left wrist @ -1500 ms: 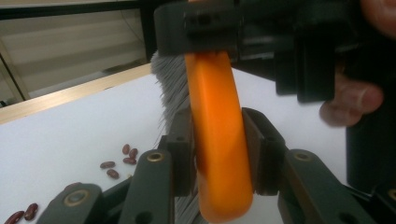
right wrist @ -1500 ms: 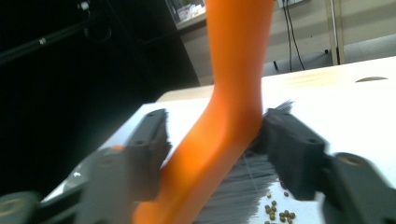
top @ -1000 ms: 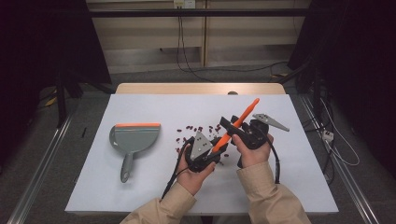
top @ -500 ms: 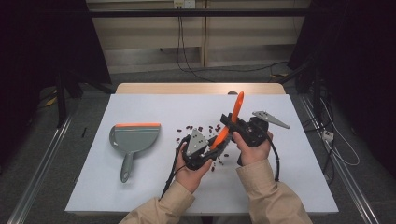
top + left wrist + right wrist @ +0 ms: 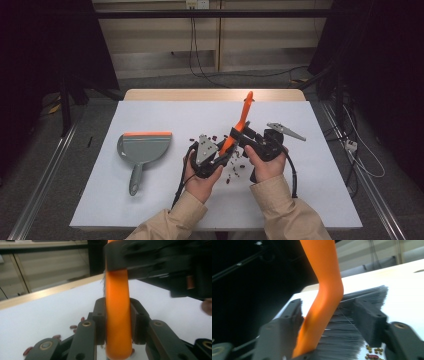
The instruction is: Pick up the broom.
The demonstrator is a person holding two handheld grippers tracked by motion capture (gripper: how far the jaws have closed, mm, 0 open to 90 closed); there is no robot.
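Observation:
An orange-handled brush (image 5: 243,112) with dark bristles stands nearly upright over the middle of the white table cover (image 5: 165,115). My left gripper (image 5: 220,150) is shut on the lower part of the orange handle (image 5: 117,322), its pads pressing both sides. My right gripper (image 5: 241,137) sits just right of it. Its jaws have just been opening and now stand either side of the handle (image 5: 324,285) and the bristles (image 5: 347,327) without pinching them. Several dark red beans (image 5: 235,170) lie scattered on the cover under both hands.
A grey dustpan (image 5: 142,147) with an orange lip lies flat to the left, its handle toward the near edge. A few beans (image 5: 373,355) lie below the bristles. Metal rails run along the floor on both sides of the table.
The brush handle has swung from leaning up-right to almost upright. The right gripper's jaws have spread apart around the brush. The left hand has kept its grip.

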